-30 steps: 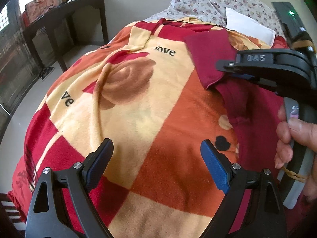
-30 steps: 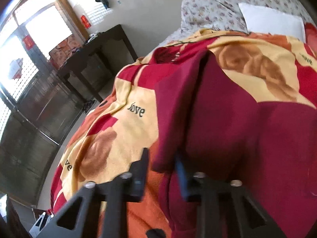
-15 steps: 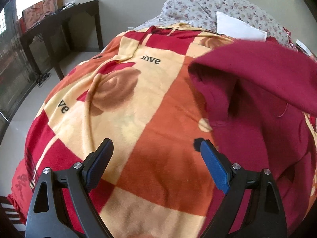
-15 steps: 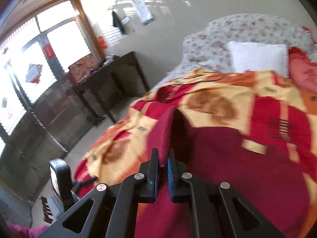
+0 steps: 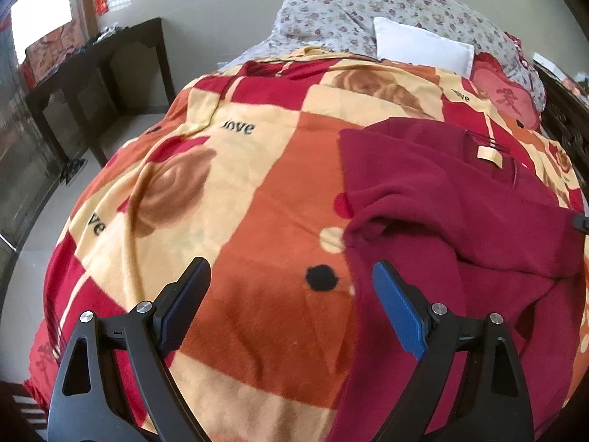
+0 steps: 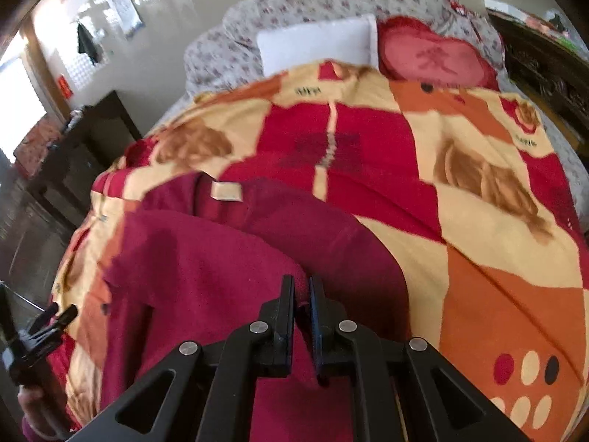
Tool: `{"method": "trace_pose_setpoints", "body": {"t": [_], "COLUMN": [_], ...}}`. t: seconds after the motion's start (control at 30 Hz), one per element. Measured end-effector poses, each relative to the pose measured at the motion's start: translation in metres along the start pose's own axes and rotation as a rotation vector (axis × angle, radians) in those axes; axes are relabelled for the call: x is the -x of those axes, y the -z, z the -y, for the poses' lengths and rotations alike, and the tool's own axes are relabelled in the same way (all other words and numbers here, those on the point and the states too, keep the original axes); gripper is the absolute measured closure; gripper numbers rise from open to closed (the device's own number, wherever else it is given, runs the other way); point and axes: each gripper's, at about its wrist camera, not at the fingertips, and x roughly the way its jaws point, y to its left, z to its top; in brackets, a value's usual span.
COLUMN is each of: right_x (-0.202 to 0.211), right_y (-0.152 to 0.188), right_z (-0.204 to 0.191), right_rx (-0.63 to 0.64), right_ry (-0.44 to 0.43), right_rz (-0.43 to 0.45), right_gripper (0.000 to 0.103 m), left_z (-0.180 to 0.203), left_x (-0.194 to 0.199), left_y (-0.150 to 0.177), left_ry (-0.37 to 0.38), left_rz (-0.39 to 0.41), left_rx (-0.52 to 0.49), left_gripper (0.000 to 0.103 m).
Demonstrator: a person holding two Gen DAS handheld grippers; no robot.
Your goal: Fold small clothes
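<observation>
Jaws of the right gripper (image 6: 302, 294) pinch a fold of the maroon shirt (image 5: 460, 199), which now lies doubled over itself on the blanket (image 5: 257, 191) rather than hanging lifted. Its lower hem is cut off. The left gripper (image 5: 291, 294) hovers with jaws wide apart, holding nothing.

I'm seeing a dark maroon garment (image 5: 460, 199) with a cream label (image 5: 487, 154) lying on a blanket (image 5: 257, 191) checked in red, orange and pale yellow, showing brown roses. Beyond the blanket, a white pillow (image 5: 423, 46) is resting against grey floral bedding (image 5: 331, 18).
</observation>
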Motion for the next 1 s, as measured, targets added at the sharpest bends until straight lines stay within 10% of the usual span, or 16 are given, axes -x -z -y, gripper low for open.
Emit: {"method": "trace_pose_setpoints", "body": {"t": [0.2, 0.57, 1.0], "right_x": [-0.049, -0.022, -0.033], "right_y": [-0.013, -0.002, 0.003], "right_z": [0.028, 0.021, 0.026], "right_rx": [-0.036, -0.055, -0.019], "right_ry": [0.154, 0.042, 0.119], "right_rz": [-0.032, -0.004, -0.011], "right_gripper": [0.096, 0.091, 0.091], "left_z": [0.016, 0.042, 0.039], "left_x": [-0.010, -0.062, -0.071], "left_y": [-0.020, -0.032, -0.013], "left_ry": [0.014, -0.001, 0.001], "left_rz": [0.013, -0.065, -0.146], "left_rx": [-0.011, -0.063, -0.063], "left_gripper": [0.013, 0.013, 0.013]}}
